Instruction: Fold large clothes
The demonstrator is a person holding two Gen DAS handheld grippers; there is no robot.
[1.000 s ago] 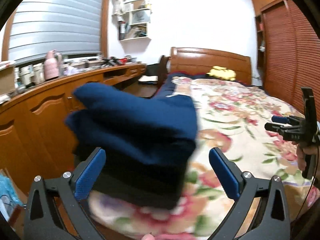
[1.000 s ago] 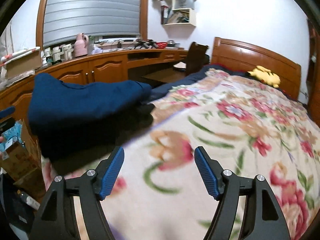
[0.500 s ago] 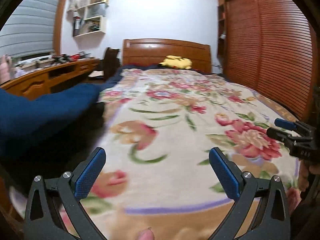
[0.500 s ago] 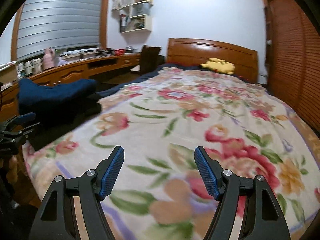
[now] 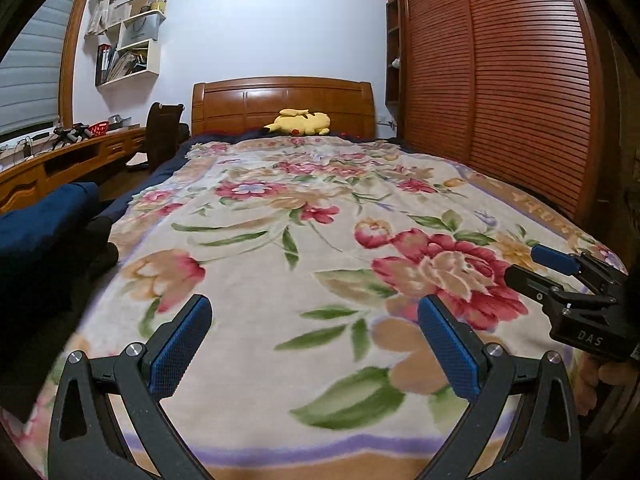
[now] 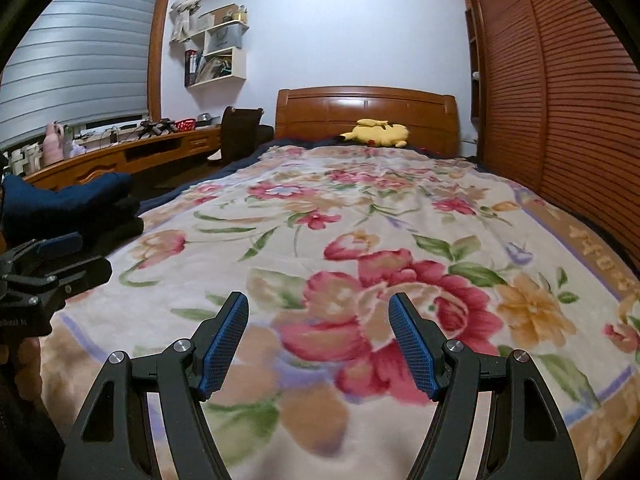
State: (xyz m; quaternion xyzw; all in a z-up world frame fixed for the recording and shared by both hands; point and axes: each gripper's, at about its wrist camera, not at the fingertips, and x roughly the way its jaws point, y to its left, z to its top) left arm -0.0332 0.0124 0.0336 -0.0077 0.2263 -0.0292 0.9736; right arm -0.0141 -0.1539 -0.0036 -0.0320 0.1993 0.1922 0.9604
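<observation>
Bed [image 5: 540, 208] fills both views, covered by a floral blanket [image 5: 320, 240] lying flat and bare across its middle. Nothing is spread out on it for folding.

Stack of dark clothes [image 5: 44, 240], navy on top of black, sits at the left edge of the bed near the foot. From here it looks already folded; judgement only, since the underside is hidden. No unfolded garment is in view in either camera.

Left gripper [image 5: 316, 348] is over the foot of the bed, jaws open, nothing between the blue pads [image 5: 176, 356]. Right gripper [image 6: 318, 344] is beside it on the right, jaws likewise open and empty. Both point down the bed toward the headboard [image 5: 280, 104].

Likely step: fetching the next large garment, wherever it lies.

Notes for doing it well:
- Lay the garment on the bare middle of the blanket, well apart from the stack, so the stack is not dragged.
- Take it at two far-apart points, such as shoulders or waistband corners, one per gripper.
- Pinch only cloth of the garment; the plush blanket could catch in the jaws.
- Flatten it before the first crease.

Yellow plush toy [image 5: 302, 122] by the headboard is well clear.
</observation>
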